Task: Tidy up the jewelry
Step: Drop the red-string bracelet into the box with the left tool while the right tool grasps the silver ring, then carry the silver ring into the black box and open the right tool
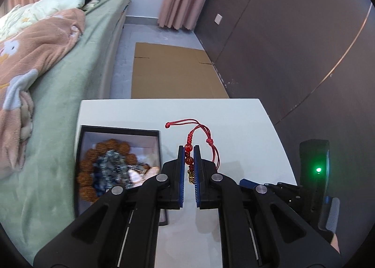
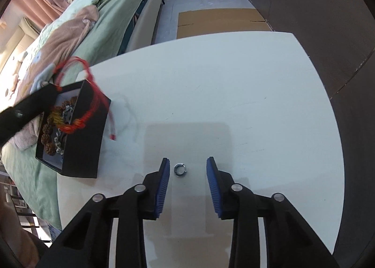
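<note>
Clearly, in the left wrist view, the left gripper [image 1: 189, 169] is pinched on a red cord bracelet [image 1: 190, 150] at its beads, at centre frame; the cord loops stand up above the fingertips, over the white table [image 1: 234, 122]. At lower left of the frame the black jewelry box [image 1: 117, 130] is seen, already holding a brown bead bracelet [image 1: 103, 148] and greyish beads. A snag of the loose cord on the box wall could be caused if the bracelet is lowered carelessly.

In the right wrist view, the right gripper [image 2: 187, 169] is spread, its blue pads either side of a small silver ring [image 2: 179, 169] lying flat on the table [image 2: 234, 80], untouched. The box [image 2: 82, 148] sits at left, well apart. Being thin and flat, the ring could be flicked away or slid rather than gripped if the pads close off-centre.
</note>
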